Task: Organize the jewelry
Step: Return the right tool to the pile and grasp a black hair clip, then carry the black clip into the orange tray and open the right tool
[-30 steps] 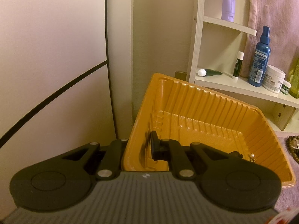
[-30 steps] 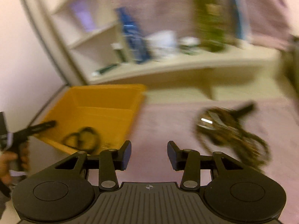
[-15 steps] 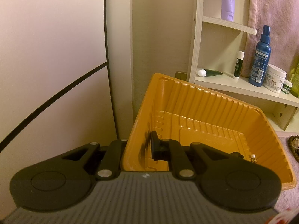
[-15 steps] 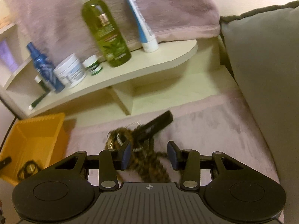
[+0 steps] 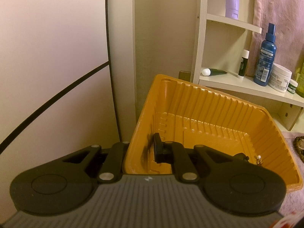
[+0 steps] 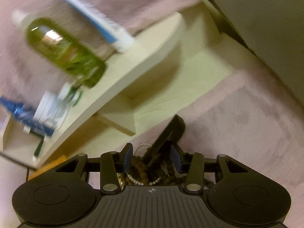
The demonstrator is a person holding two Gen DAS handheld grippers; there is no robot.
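Observation:
My left gripper [image 5: 141, 153] is shut on the near-left wall of the orange plastic tray [image 5: 209, 114], one finger inside and one outside. A small pearl earring [image 5: 258, 158] and a dark item [image 5: 241, 155] lie in the tray. A beaded piece [image 5: 299, 146] lies on the pink cloth to the right of the tray. My right gripper [image 6: 151, 158] is open, its fingers on either side of the jewelry pile [image 6: 144, 172] of brown beads, a pearl strand and a black clip [image 6: 167, 136]. The view is blurred.
A cream shelf [image 5: 247, 87] behind the tray holds a blue spray bottle [image 5: 266, 57], a white cream jar [image 5: 279, 77] and small tubes. In the right wrist view, a green bottle [image 6: 64, 51] and a tube [image 6: 98, 20] stand on the shelf [image 6: 133, 62]. Pink cloth [image 6: 237, 133] covers the surface.
My right gripper has swung from the tray over to the jewelry pile and dropped down so its open fingers straddle it. My left gripper has held still on the tray wall.

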